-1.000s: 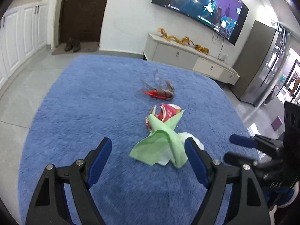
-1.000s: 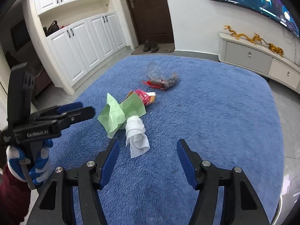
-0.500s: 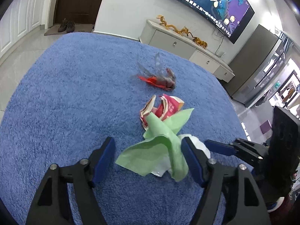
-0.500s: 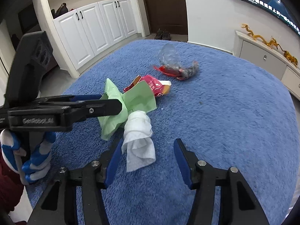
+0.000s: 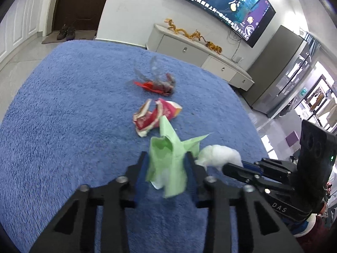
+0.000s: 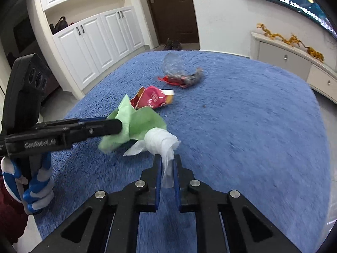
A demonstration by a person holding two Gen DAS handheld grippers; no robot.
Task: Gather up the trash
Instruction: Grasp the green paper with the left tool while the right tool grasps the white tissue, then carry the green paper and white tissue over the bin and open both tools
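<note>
Trash lies scattered on the blue rug (image 6: pixel 242 126). Going left to right in the right wrist view: the left gripper (image 6: pixel 118 126) reaches in sideways, its jaws closing on the green paper napkin (image 6: pixel 139 124), pinched between the pads, probably so both pieces lift in one go. Just beside it, the right gripper (image 6: pixel 167 168) is clamped tight on the tail of the white tissue (image 6: pixel 162 142), whose twisted bulk sticks out ahead of the tips. Beyond both lie a red snack wrapper (image 6: pixel 153 100) and a crumpled clear plastic wrapper (image 6: pixel 179 73), untouched

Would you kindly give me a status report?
Left gripper closing on green paper. Right gripper shut on tissue. Two wrappers left. Nothing blocking.
</note>
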